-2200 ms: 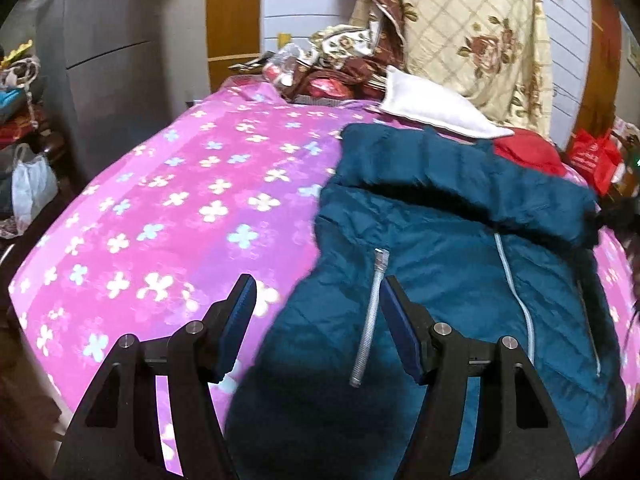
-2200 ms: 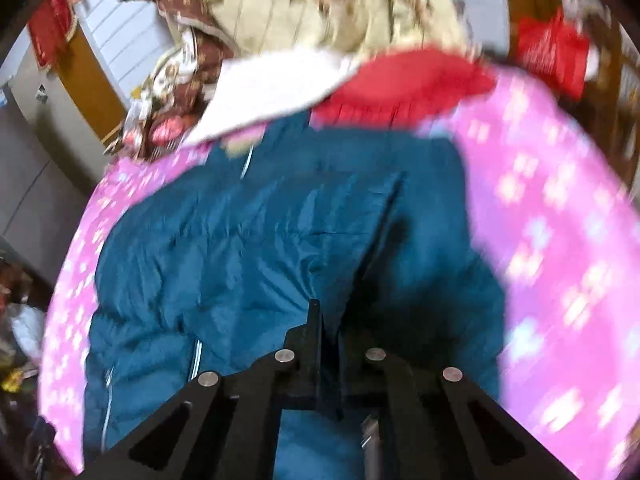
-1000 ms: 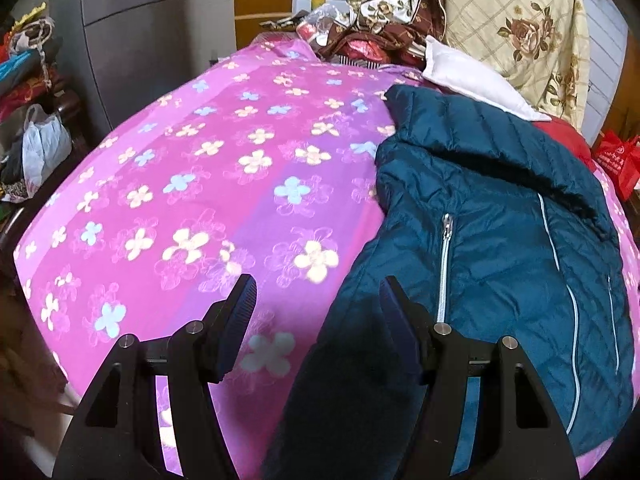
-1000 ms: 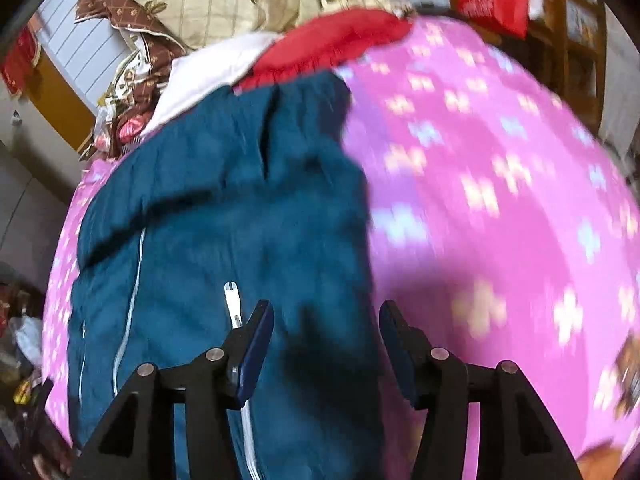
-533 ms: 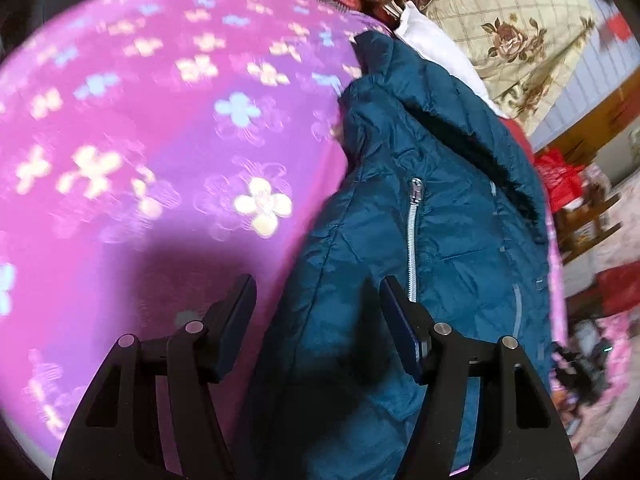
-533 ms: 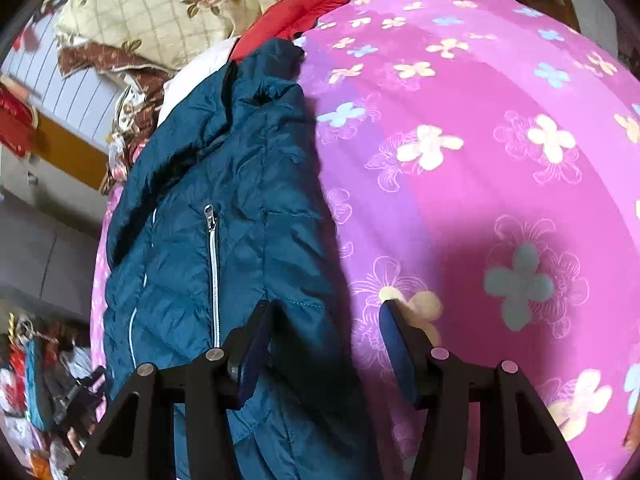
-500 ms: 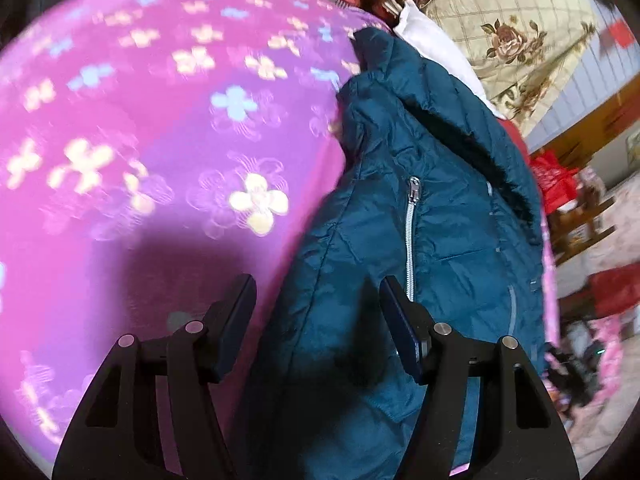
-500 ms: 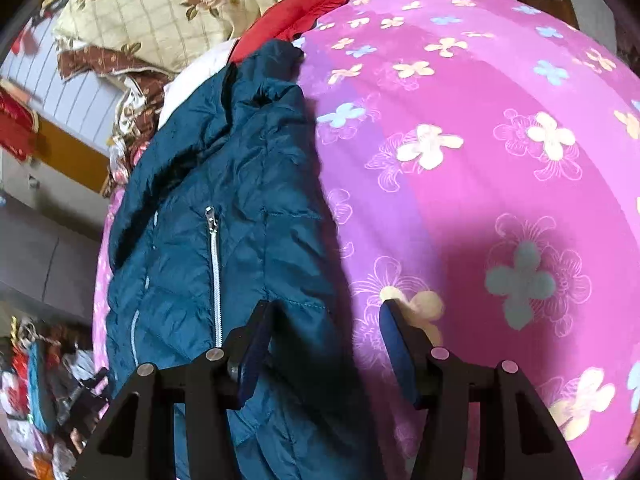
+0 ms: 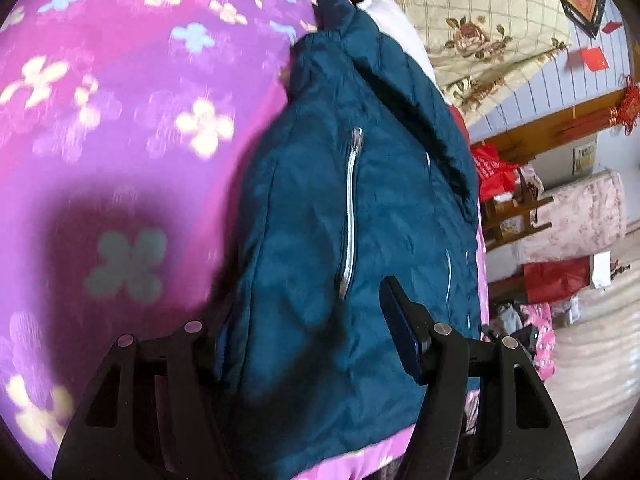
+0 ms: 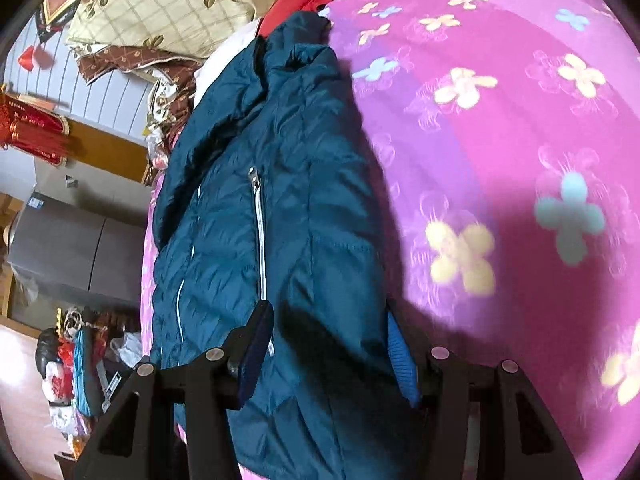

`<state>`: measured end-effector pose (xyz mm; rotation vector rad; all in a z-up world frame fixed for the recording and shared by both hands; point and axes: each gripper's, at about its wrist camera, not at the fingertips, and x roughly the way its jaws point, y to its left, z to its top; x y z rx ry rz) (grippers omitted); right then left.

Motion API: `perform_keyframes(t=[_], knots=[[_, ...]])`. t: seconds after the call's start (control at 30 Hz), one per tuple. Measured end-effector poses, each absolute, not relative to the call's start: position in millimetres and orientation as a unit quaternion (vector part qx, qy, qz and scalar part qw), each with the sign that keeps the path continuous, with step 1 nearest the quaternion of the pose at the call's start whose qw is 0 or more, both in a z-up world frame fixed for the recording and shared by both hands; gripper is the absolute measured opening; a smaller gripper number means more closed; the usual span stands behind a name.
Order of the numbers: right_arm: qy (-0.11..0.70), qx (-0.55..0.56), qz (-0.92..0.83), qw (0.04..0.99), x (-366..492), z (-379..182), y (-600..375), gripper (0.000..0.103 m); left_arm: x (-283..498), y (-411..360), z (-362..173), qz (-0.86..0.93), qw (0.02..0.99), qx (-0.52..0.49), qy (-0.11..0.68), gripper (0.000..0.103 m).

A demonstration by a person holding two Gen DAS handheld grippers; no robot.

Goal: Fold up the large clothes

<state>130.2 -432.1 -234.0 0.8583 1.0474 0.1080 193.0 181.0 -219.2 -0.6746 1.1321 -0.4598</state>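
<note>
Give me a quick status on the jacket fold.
Left gripper and right gripper both open, each straddling a side edge of the teal jacket. Jacket flat on pink bedspread. Nothing blocking.

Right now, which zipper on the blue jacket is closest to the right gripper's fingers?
The long silver pocket zipper on the jacket: its lower end is beside the right gripper. The thinner silver zipper line lies farther left.
</note>
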Motion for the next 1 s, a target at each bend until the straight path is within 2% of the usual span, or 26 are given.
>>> perform_keyframes(t=[0.4, 0.6, 0.7, 0.9, 0.97, 1.0], knots=[[0.511, 0.384, 0.081, 0.765, 97.1, -233.1, -417.1, 0.053, 169.0, 180.0, -219.4, -0.223, 0.771, -0.307, 0.511, 0.064], [0.488, 0.420, 0.108, 0.758, 90.7, -242.1, -405.3, 0.053, 169.9, 172.3, -219.4, -0.214, 0.778, -0.304, 0.507, 0.064], [0.481, 0.441, 0.139, 0.745, 98.2, -249.0, -392.5, 0.053, 173.5, 163.9, -217.8, -0.210, 0.781, -0.294, 0.510, 0.068], [0.480, 0.428, 0.140, 0.753, 110.7, -245.3, -368.1, 0.056, 172.2, 144.6, -212.6, -0.167, 0.797, -0.262, 0.519, 0.068], [0.482, 0.412, 0.135, 0.761, 110.2, -241.9, -363.4, 0.056, 168.7, 138.9, -210.9, -0.148, 0.805, -0.245, 0.520, 0.052], [0.483, 0.405, 0.130, 0.765, 109.4, -240.1, -361.4, 0.055, 167.4, 135.2, -209.5, -0.132, 0.810, -0.224, 0.526, 0.036]])
